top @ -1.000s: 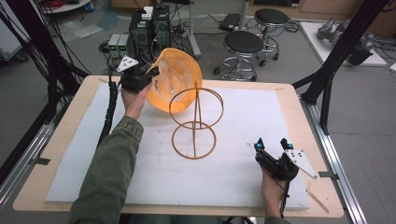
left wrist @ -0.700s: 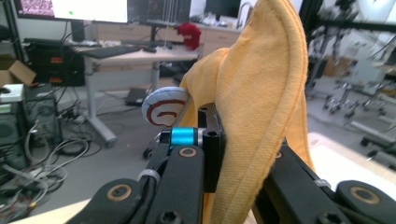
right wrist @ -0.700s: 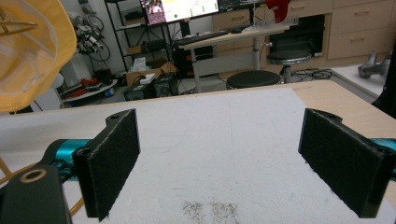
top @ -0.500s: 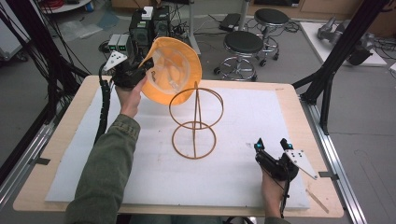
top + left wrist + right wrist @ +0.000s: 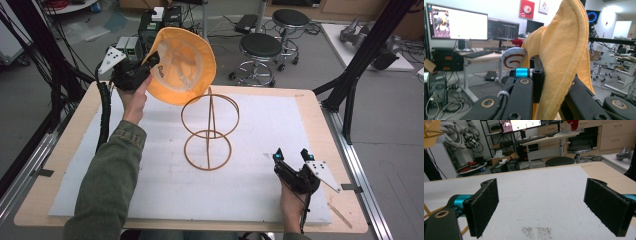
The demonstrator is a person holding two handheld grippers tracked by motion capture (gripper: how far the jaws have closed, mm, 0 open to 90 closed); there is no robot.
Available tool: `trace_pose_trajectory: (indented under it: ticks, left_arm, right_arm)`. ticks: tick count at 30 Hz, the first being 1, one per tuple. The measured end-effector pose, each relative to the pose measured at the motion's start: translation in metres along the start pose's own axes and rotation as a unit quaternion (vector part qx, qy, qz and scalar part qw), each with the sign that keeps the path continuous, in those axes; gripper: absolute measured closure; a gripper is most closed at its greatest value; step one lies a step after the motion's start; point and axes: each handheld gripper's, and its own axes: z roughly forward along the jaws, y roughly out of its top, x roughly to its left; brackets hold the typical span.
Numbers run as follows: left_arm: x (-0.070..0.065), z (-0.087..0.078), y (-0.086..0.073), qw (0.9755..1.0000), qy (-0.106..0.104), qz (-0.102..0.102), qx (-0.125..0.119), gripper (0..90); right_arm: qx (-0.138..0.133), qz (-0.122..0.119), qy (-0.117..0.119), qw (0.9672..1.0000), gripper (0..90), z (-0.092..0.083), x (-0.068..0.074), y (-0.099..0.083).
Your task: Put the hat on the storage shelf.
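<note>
Hat (image 5: 182, 65) was up in the air at the far left of the tabletop (image 5: 320, 107), orange fabric, brim pinched in my left tool (image 5: 150, 62), inside of the crown facing the camera in the high view. In the left gripper view the brim edge (image 5: 559, 65) sat clamped between that tool's jaws, closed tight on the cloth, hat hanging tilted above them. Hat's lower edge was just beside the top ring of the wire stand (image 5: 209, 131), slightly behind and left of it; could not tell if they touched. Stand stood upright near the middle of the white mat (image 5: 150, 190), two rings on a centre post, bare. My right tool (image 5: 291, 156) was low at the near right of the mat, well apart from the stand, jaws spread wide with nothing between them; the right gripper view showed both black pads (image 5: 484, 206) far apart over bare mat. Stools (image 5: 261, 47) stood on the floor beyond the tabletop.
</note>
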Motion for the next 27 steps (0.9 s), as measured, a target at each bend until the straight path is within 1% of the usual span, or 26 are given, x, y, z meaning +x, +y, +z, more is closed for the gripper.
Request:
trace_pose_trajectory:
  ticks: [5,6,9,11,13,15,16,17,18,19,21,22,23,24,27]
  left_arm:
    - [-0.015,-0.001,0.012,0.9995,-0.016,0.022,-0.017,87.2]
    - [-0.015,-0.001,0.012,0.9995,-0.016,0.022,-0.017,87.2]
    - [-0.022,-0.003,0.021,0.9989,-0.022,0.029,-0.028,87.2]
    - [-0.024,-0.004,0.024,0.9987,-0.023,0.033,-0.032,87.2]
    - [-0.025,-0.004,0.025,0.9985,-0.024,0.035,-0.035,87.2]
    - [-0.030,-0.005,0.028,0.9979,-0.032,0.040,-0.039,87.2]
    - [-0.030,-0.005,0.028,0.9979,-0.032,0.040,-0.039,87.2]
    - [-0.035,-0.006,0.030,0.9972,-0.035,0.050,-0.042,87.2]
    - [-0.035,-0.006,0.030,0.9972,-0.035,0.050,-0.042,87.2]
    - [-0.039,-0.007,0.032,0.9964,-0.044,0.055,-0.047,87.2]
    - [-0.042,-0.007,0.033,0.9960,-0.048,0.057,-0.050,87.2]
    - [-0.047,-0.010,0.036,0.9949,-0.057,0.063,-0.055,87.2]
    - [-0.047,-0.010,0.036,0.9949,-0.057,0.063,-0.055,87.2]
    - [-0.053,-0.013,0.040,0.9933,-0.067,0.071,-0.062,87.2]
    - [-0.060,-0.018,0.045,0.9914,-0.085,0.075,-0.065,87.2]
  right_arm:
    - [0.002,0.000,-0.002,1.0000,11.5,0.000,0.000,0.000]
    - [0.002,0.000,-0.002,1.0000,11.5,0.000,0.000,0.000]
    - [0.003,0.001,0.000,1.0000,11.5,0.000,0.000,-0.001]
    - [0.002,-0.002,-0.001,1.0000,11.5,0.000,-0.001,-0.001]
    - [0.002,-0.001,-0.001,1.0000,11.5,-0.001,-0.001,-0.001]
    - [0.002,0.000,-0.001,1.0000,11.5,-0.001,-0.002,-0.001]
    - [0.002,0.000,-0.001,1.0000,11.5,-0.001,-0.002,-0.001]
    - [0.004,0.006,-0.001,1.0000,11.5,-0.001,-0.002,-0.001]
    - [0.004,0.006,-0.001,1.0000,11.5,0.000,-0.002,-0.001]
    - [0.004,0.004,0.000,1.0000,11.5,0.000,-0.002,-0.001]
    - [0.002,0.002,-0.001,1.0000,11.5,0.001,-0.002,-0.002]
    - [0.003,0.002,-0.001,1.0000,11.5,0.001,-0.002,-0.002]
    - [0.004,0.002,-0.001,1.0000,11.5,0.001,-0.002,-0.002]
    - [0.004,0.002,-0.001,1.0000,11.5,0.001,-0.002,-0.002]
    - [0.003,0.002,-0.001,1.0000,11.5,0.000,-0.002,-0.002]
